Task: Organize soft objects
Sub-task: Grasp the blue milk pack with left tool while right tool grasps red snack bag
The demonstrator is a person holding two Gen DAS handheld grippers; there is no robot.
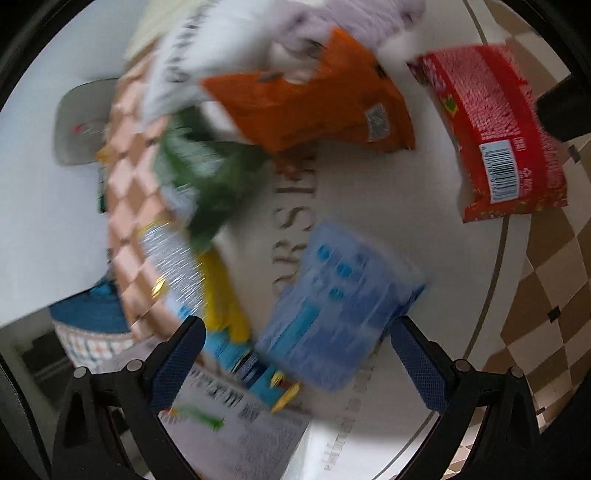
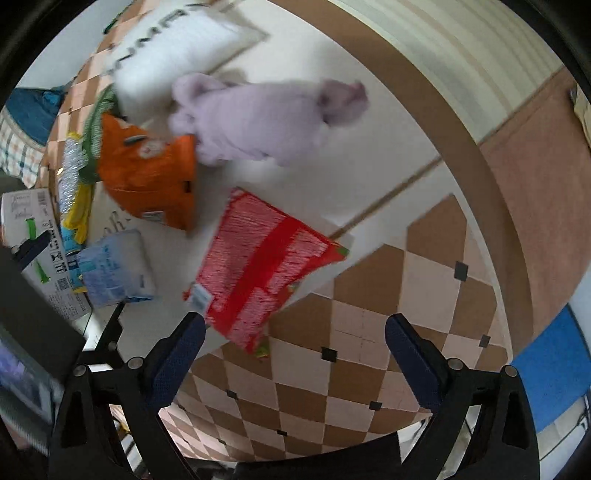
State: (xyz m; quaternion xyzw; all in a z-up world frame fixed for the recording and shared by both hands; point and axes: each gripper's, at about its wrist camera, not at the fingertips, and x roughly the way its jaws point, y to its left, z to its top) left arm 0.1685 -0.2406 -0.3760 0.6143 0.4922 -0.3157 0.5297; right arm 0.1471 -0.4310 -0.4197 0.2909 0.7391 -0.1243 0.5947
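Soft packs lie on a white table [image 1: 388, 206]. In the left wrist view my open left gripper [image 1: 295, 332] hovers just over a blue tissue pack [image 1: 340, 306]. Beyond it lie an orange bag [image 1: 314, 107], a red pack [image 1: 502, 129], a green bag [image 1: 207, 173] and a lilac plush toy [image 1: 354, 22]. In the right wrist view my open, empty right gripper [image 2: 295, 328] hangs over the floor beside the table edge, near the red pack [image 2: 262, 266]. The orange bag [image 2: 151, 177], lilac plush [image 2: 258, 118], white pillow [image 2: 173, 51] and blue tissue pack [image 2: 114, 266] lie farther off.
A yellow-and-silver bag [image 1: 192, 280] and a white carton [image 1: 236, 428] lie at the table's left side. A grey cap [image 1: 81, 122] sits on the floor. The floor has brown checkered tiles [image 2: 369, 350]. A blue chair [image 2: 554, 369] stands at the right.
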